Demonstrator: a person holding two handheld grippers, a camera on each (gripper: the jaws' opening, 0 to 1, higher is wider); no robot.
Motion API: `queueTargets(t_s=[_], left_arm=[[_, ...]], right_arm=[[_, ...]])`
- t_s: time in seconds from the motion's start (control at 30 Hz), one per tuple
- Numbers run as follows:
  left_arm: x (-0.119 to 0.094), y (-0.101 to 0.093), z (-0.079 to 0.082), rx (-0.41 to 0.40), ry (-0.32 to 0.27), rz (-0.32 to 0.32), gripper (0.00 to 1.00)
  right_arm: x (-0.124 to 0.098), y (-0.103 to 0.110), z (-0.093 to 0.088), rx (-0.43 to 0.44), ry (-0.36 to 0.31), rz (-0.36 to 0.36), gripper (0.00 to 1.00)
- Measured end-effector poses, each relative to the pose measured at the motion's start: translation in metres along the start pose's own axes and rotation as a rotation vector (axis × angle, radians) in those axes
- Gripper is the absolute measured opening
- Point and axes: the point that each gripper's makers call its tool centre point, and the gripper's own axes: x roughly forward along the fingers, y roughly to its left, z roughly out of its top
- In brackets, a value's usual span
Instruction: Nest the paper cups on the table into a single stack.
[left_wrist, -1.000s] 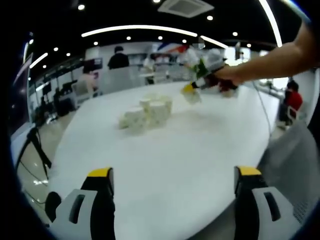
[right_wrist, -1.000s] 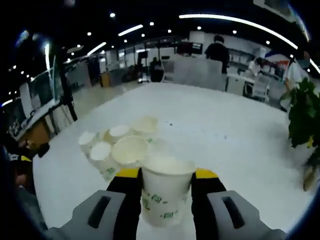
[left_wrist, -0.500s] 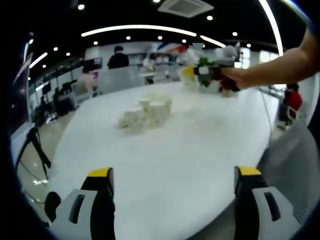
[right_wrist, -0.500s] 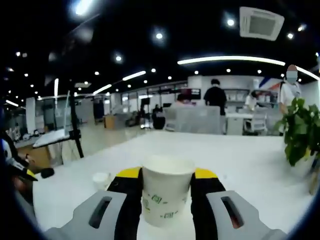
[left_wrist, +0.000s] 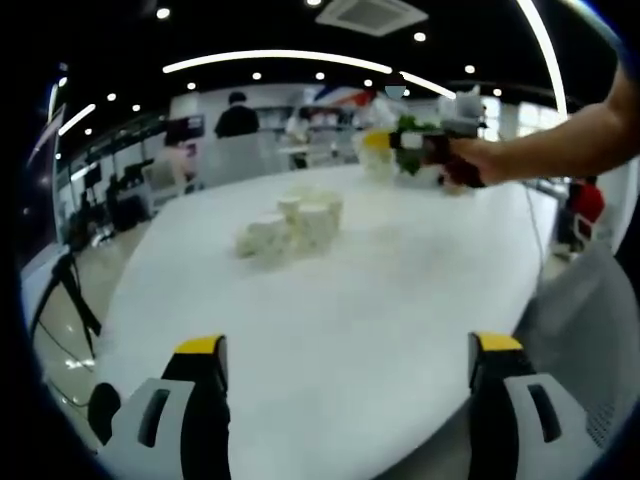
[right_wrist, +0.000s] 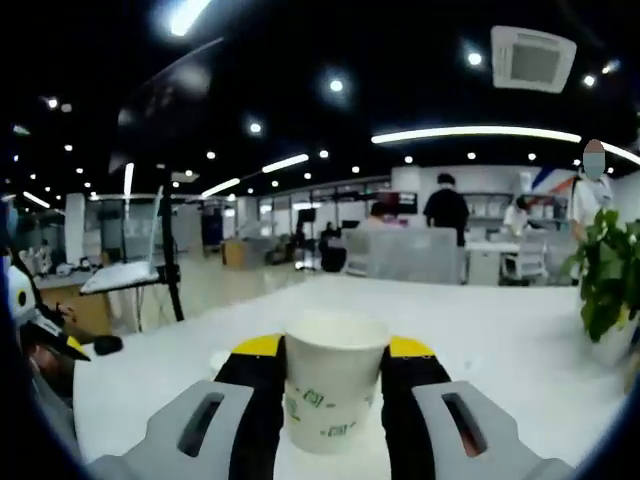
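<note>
In the left gripper view, the left tongs (left_wrist: 345, 365) hang released, the two yellow-tipped jaws wide apart over the near part of the white table (left_wrist: 350, 290), with nothing between them. Bare table surface runs from the jaws up to a cluster of paper cups (left_wrist: 290, 225) standing left of centre, well apart from the jaws; the cups sit close together, some touching, and blur keeps me from counting them exactly, though there are at least five. The table's left edge curves down past the cluster, and its right edge drops off near the right jaw. To the right of the cluster, above the far side of the table, a person's hand (left_wrist: 480, 160) holds the right tongs (left_wrist: 378, 143), well clear of the cluster, with open table beneath.

In the right gripper view, the right tongs (right_wrist: 333, 370) are clenched on one paper cup (right_wrist: 333, 385), upright, a jaw pressed against each side of its wall. Just left of the held cup, a small bit of one cup rim (right_wrist: 218, 360) peeks above the left jaw. On the right stands one potted plant (right_wrist: 608, 275).
</note>
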Motion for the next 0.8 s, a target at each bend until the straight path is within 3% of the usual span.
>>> queueTargets(t_s=[0.37,0.8], left_arm=[[0.001,-0.002,-0.001,0.006,0.0,-0.008,0.99],[0.001,-0.004,-0.001,0.012,0.002,-0.018,0.99]], right_arm=[[-0.016,0.032,0.004,0.016,-0.037,0.07,0.35],[-0.043,0.066,-0.006,0.046,-0.037,0.145,0.35]])
